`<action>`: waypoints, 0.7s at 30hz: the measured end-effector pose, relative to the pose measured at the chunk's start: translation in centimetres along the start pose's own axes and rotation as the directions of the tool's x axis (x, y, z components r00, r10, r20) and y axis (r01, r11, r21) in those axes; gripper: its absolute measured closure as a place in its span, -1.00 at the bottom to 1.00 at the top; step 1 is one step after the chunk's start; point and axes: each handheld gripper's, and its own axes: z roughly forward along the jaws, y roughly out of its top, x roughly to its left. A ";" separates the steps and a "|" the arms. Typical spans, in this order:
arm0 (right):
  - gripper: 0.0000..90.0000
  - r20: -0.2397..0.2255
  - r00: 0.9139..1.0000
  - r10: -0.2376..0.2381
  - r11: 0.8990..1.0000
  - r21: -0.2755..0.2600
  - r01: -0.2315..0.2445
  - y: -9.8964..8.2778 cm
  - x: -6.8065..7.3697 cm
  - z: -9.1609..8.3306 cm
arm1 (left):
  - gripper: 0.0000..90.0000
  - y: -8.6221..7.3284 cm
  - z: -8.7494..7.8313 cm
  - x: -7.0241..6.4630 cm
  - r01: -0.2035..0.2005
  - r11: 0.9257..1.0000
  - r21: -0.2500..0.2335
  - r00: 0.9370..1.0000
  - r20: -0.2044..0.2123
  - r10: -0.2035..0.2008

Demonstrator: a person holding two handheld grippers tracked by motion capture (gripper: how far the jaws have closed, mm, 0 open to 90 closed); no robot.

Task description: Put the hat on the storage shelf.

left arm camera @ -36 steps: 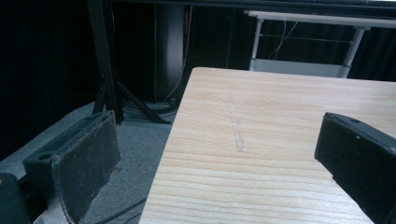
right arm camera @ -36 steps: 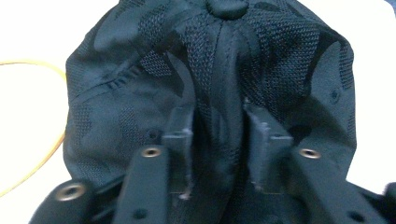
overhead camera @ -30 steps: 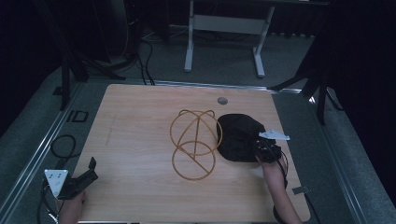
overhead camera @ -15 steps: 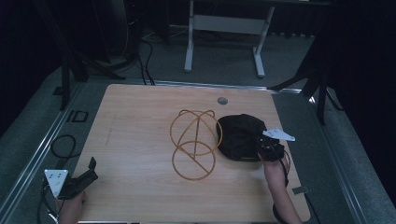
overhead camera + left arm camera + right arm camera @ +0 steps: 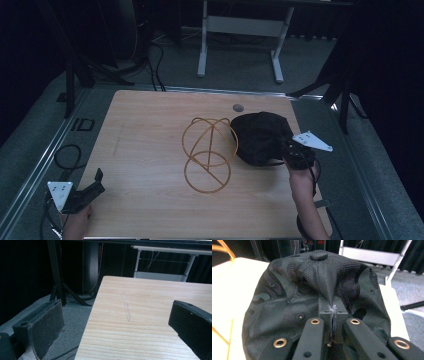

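Figure: a person seated at a wooden table (image 5: pixel 150 150), with 1 two-jaw gripper in each hand.

Right gripper (image 5: pixel 332 325): the jaws are pressed together on a pinch of fabric near the crown of a black cap (image 5: pixel 317 297), so that a ridge of cloth rises from the jaws toward the top button (image 5: pixel 318 255). Seizing a fold of the soft crown, rather than the stiffer edge, probably gives the narrow jaws something thin enough to clamp. In the high view the same gripper (image 5: pixel 295 152) sits at the cap's (image 5: pixel 260 137) near-right edge, with the forearm coming in from below.

Cap position: it rests on the right half of the table, just beside and apparently touching the right side of a gold wire stand (image 5: pixel 207 152). The stand consists of a flat ring on the tabletop and curved hoops rising above it; it looks like a form meant to carry a hat, which would explain why the cap lies so close to it.

Left gripper (image 5: pixel 82 192): it is parked at the near-left corner, well apart from cap and stand. In the left gripper view its jaws stand wide apart with bare tabletop (image 5: pixel 150 315) between them and hold nothing; it appears to be idle while the right does the work.
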 end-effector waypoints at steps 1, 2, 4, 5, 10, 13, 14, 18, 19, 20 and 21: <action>0.97 -0.001 1.000 0.001 1.000 -0.011 -0.001 0.3 0.0 -0.3 | -0.99 0.0 0.0 0.0 0.000 1.000 0.000 1.000 0.000 0.000; 0.97 -0.002 1.000 0.001 1.000 -0.021 -0.001 0.6 0.0 -0.5 | -0.99 0.0 0.0 0.0 0.000 1.000 0.000 1.000 0.001 0.000; 0.97 -0.002 1.000 0.004 0.999 -0.041 -0.004 1.3 0.0 -1.1 | -0.99 0.0 0.0 0.0 0.000 1.000 0.000 1.000 0.001 0.000; 0.97 -0.003 1.000 0.005 0.999 -0.049 -0.005 1.7 -0.1 -1.3 | -0.99 0.0 0.0 0.0 0.000 1.000 0.000 1.000 0.001 0.000; 0.97 0.007 1.000 0.002 0.995 -0.097 -0.001 3.5 -0.3 -2.8 | -0.99 0.0 0.0 0.0 0.000 1.000 0.000 1.000 0.000 0.000; 0.97 0.012 1.000 -0.002 0.992 -0.127 0.003 4.6 -0.3 -3.7 | -0.99 0.0 0.0 0.0 0.000 1.000 0.001 1.000 0.000 0.000; 0.97 0.008 1.000 -0.001 0.991 -0.136 0.002 5.0 -0.3 -4.0 | -0.99 0.0 0.0 0.0 0.000 1.000 0.001 1.000 0.000 0.000; 0.97 0.014 1.000 -0.011 0.985 -0.174 0.013 6.3 -0.1 -5.1 | -0.99 0.0 0.0 0.0 0.001 1.000 0.000 1.000 0.000 -0.001; 0.97 0.014 1.000 -0.010 0.983 -0.183 0.012 6.6 -0.1 -5.3 | -0.99 0.0 0.0 0.0 0.001 1.000 0.001 1.000 -0.001 -0.001; 0.97 0.011 1.000 -0.013 0.982 -0.190 0.015 7.0 -0.1 -5.5 | -0.99 0.0 0.0 0.0 0.001 1.000 0.001 1.000 0.000 -0.001; 0.97 0.012 1.000 -0.014 0.981 -0.194 0.016 7.2 0.0 -5.7 | -0.99 0.0 0.0 0.0 0.001 1.000 0.001 1.000 0.000 -0.001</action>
